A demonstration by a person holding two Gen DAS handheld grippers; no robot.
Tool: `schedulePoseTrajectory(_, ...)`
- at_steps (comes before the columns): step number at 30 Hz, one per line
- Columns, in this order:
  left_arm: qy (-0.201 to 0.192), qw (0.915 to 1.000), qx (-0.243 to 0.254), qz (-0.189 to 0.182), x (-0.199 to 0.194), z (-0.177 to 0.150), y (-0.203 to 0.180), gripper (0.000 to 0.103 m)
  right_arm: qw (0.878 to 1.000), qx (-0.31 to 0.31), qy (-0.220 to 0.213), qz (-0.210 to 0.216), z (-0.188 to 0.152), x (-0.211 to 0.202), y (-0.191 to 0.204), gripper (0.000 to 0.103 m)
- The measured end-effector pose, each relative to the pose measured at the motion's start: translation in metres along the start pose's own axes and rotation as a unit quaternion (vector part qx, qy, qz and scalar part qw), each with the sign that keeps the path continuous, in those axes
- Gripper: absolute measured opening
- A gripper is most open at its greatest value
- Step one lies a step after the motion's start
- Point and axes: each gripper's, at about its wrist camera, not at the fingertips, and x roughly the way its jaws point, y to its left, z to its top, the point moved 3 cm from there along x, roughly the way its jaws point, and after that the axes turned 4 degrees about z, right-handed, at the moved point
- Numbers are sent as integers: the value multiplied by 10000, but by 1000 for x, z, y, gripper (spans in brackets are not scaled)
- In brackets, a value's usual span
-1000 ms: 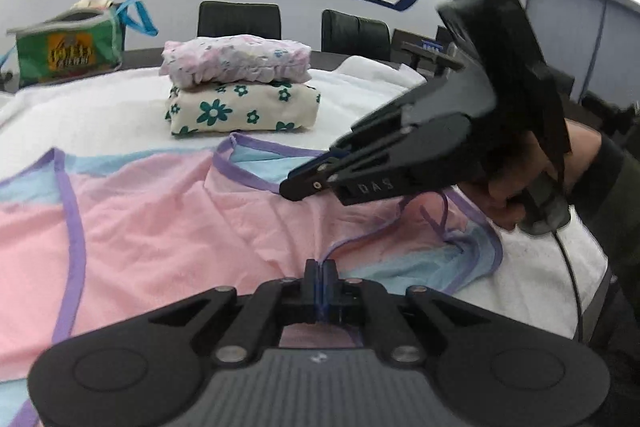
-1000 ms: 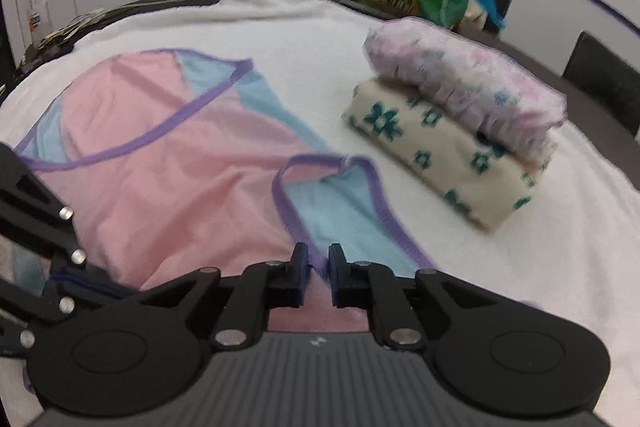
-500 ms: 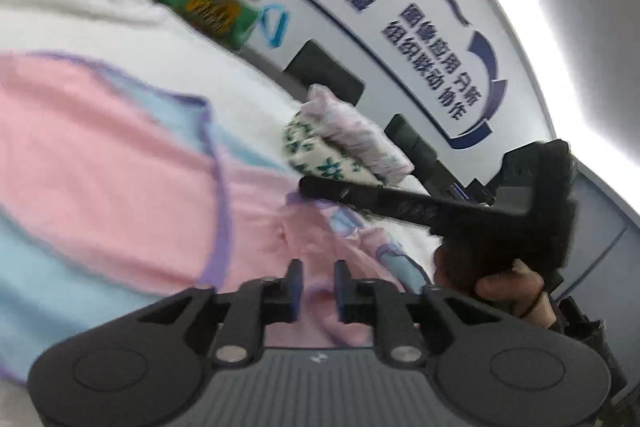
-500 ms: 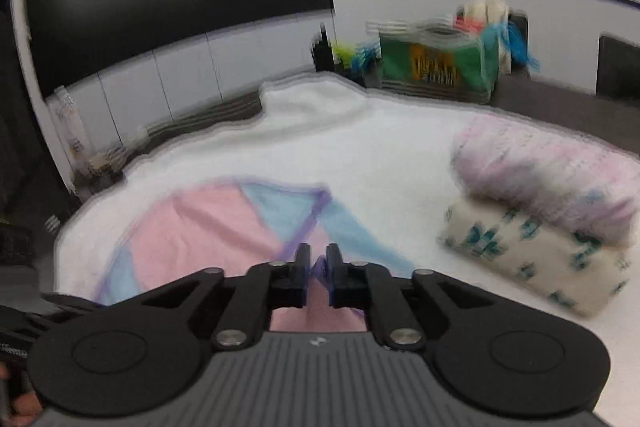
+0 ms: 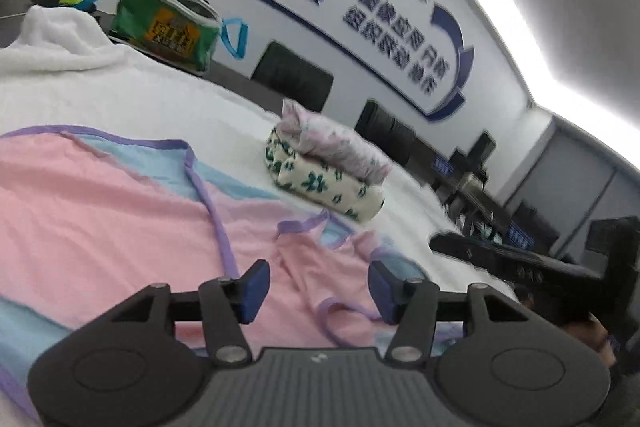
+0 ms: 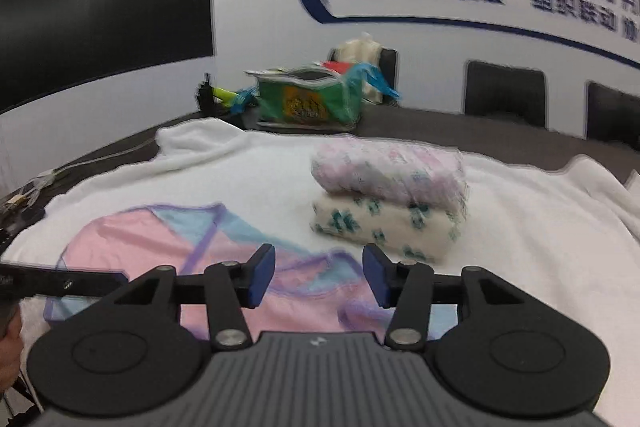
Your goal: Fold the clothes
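Note:
A pink and light-blue garment with purple trim (image 5: 120, 211) (image 6: 132, 247) lies spread on the white towel-covered table (image 5: 120, 99). My left gripper (image 5: 318, 287) hovers over its rumpled near edge, jaws opening, the cloth lying below them and not pinched. My right gripper (image 6: 319, 277) is likewise opening above the garment's purple-edged strap, with nothing pressed between its blue pads (image 6: 262, 277). The right gripper also shows in the left wrist view at the right edge (image 5: 444, 247), and part of the left gripper shows at the left edge of the right wrist view (image 6: 60, 281).
Two folded clothes are stacked beyond the garment: a pink floral one (image 6: 388, 171) on a cream one with green flowers (image 6: 384, 227). A green bag (image 6: 308, 99) stands at the table's far side. Black chairs (image 6: 504, 93) line the wall.
Both grippers, shut on the garment's trim a second ago, have let it go and opened. Both cameras rolled and swung, and the cloth settled back on the table.

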Motion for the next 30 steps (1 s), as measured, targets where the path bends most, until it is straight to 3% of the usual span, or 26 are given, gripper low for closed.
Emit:
schedulePoseTrajectory(7, 56, 9997, -28, -242, 17, -1, 14, 57, 9925, 803, 365, -850, -46, -13, -10, 49)
schedulePoseTrajectory(11, 19, 9998, -49, -216, 18, -3, 20, 57, 9853, 1010, 424, -1312, -54, -20, -13, 49)
schedulePoseTrajectory(16, -63, 9997, 52, -209, 18, -2, 19, 57, 9789, 1008, 188, -1769, -51, -31, -8, 49)
schedulePoseTrajectory(23, -19, 9999, -10, -166, 19, -2, 20, 63, 9609, 808, -202, -2643, -57, -62, 3, 49)
schedulePoseTrajectory(28, 398, 9991, -98, -144, 27, 3, 16, 63, 9641, 765, -314, -2523, -74, -81, 16, 58)
schedulePoseTrajectory(30, 353, 9992, 64, -153, 27, 6, 5, 63, 9671, 843, -326, -2380, -81, -76, 17, 61)
